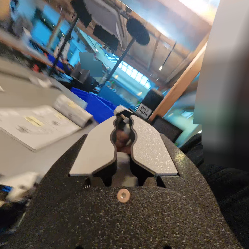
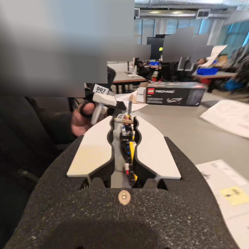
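Observation:
In the right wrist view my right gripper [image 2: 124, 119] is shut on a tan axle [image 2: 128, 121] that carries a light grey connector [image 2: 119, 118] and lies crosswise between the pads. Below it a black and yellow brick assembly [image 2: 128, 148] lies on the grey table [image 2: 175, 134]. My left gripper [image 2: 122, 105] is just beyond, with a thin grey rod [image 2: 130, 106] upright at its tip. In the left wrist view my left gripper [image 1: 123, 118] stands open. A thin grey piece [image 1: 126, 128] lies against the right pad, clear of the left pad. The right gripper's fingertip [image 1: 120, 109] is just past it.
A black toy box [image 2: 173, 94] stands at the back of the table. Paper sheets [image 2: 229, 117] and an instruction booklet [image 2: 222, 188] lie to the right, and more booklets [image 1: 33, 124] to the left. A blue bin [image 1: 97, 106] and a wooden post [image 1: 179, 86] are behind. The tips of both grippers are at nearly the same place.

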The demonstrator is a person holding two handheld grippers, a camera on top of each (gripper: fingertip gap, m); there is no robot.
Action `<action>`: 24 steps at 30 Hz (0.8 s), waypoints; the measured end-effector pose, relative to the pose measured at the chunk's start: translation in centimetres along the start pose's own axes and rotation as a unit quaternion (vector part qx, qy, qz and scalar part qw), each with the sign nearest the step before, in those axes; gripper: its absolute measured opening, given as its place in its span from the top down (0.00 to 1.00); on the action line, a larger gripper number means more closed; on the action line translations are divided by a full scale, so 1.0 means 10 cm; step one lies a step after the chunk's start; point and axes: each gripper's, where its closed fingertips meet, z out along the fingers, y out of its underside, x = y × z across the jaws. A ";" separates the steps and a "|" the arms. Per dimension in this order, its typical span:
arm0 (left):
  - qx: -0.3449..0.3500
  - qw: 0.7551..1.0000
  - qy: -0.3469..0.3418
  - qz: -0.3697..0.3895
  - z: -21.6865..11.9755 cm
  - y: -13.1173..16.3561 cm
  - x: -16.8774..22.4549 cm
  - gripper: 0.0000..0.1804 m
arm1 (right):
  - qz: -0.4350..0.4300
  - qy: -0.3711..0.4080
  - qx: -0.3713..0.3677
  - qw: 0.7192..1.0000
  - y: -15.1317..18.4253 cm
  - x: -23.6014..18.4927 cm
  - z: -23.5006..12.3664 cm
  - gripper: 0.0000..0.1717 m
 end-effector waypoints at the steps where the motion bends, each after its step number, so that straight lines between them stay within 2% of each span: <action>1: -0.018 0.995 -0.017 0.097 0.00 0.00 0.00 0.91 | 0.050 -0.018 0.010 0.999 0.00 0.01 -0.04 0.85; 3: -0.076 0.956 -0.033 0.283 0.04 0.09 0.01 0.89 | 0.145 -0.060 0.033 0.987 -0.02 -0.01 -0.09 0.85; 6: -0.147 0.852 -0.013 0.502 0.12 0.27 0.02 0.88 | 0.239 -0.107 0.044 0.964 0.02 -0.06 -0.13 0.85; 9: -0.150 0.751 -0.007 0.643 0.19 0.25 0.04 0.87 | 0.286 -0.134 0.030 0.948 0.11 -0.12 -0.14 0.85; 12: -0.172 0.696 0.023 0.697 0.23 0.36 0.11 0.85 | 0.319 -0.152 0.040 0.935 0.11 -0.15 -0.16 0.85; 16: -0.166 0.643 0.027 0.747 0.28 0.42 0.11 0.86 | 0.339 -0.165 0.036 0.926 0.13 -0.17 -0.15 0.85; 18: -0.161 0.621 0.013 0.767 0.30 0.42 0.07 0.91 | 0.348 -0.173 0.036 0.921 0.13 -0.18 -0.14 0.85; 19: -0.155 0.618 0.007 0.771 0.30 0.41 0.06 0.94 | 0.351 -0.175 0.038 0.919 0.13 -0.18 -0.14 0.85; 21: -0.154 0.623 -0.001 0.767 0.30 0.41 0.05 0.94 | 0.349 -0.171 0.035 0.921 0.15 -0.17 -0.14 0.85; 24: -0.187 0.656 -0.030 0.730 0.29 0.41 -0.05 0.94 | 0.317 -0.135 0.019 0.939 0.22 -0.10 -0.14 0.84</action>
